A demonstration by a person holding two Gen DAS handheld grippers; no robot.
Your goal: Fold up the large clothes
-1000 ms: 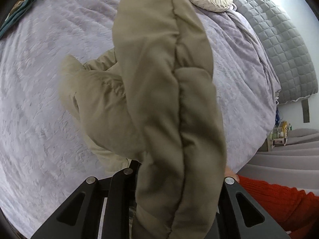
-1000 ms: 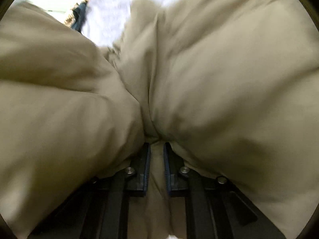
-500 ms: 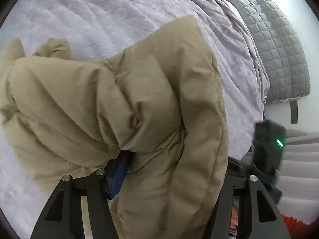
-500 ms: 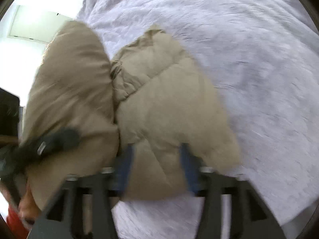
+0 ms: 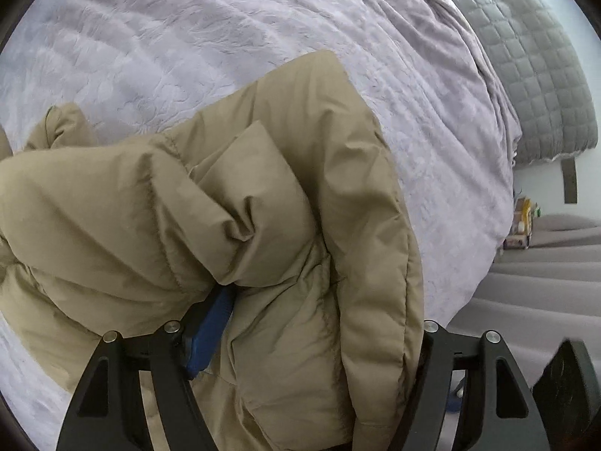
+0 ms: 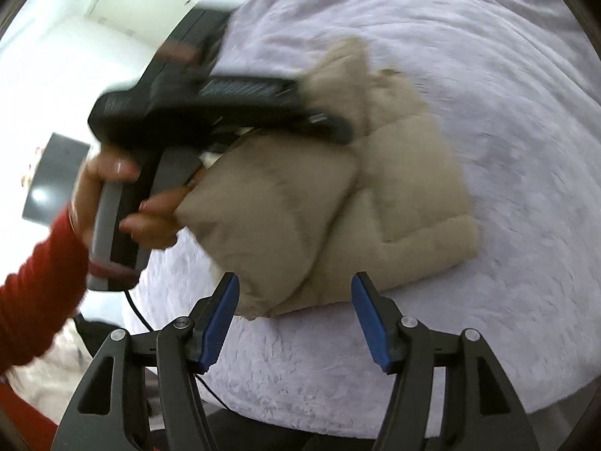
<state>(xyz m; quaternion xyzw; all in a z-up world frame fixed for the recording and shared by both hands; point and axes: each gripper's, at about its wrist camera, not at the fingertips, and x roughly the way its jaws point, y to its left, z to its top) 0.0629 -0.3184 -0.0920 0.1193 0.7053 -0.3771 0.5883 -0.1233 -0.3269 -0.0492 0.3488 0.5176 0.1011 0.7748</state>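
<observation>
Holding the puffy tan jacket (image 5: 233, 218), our left gripper (image 5: 304, 338) has thick padding bunched between its fingers; only one blue pad (image 5: 208, 334) shows, so we cannot tell how tightly it is closed. Our right gripper (image 6: 296, 319) is wide open and holds nothing, hovering just short of the jacket's near edge. The jacket lies as a compact folded bundle on the lavender bed (image 6: 507, 112) cover, near its edge. To do this fold well, we judge the left gripper should lay its flap down flat and square before letting go, while the right presses the puffy layers so they do not spring back. From the right view, our left hand (image 6: 112, 195), in a red sleeve (image 6: 33, 285), grips its handle above the bundle, tilted down toward it.
</observation>
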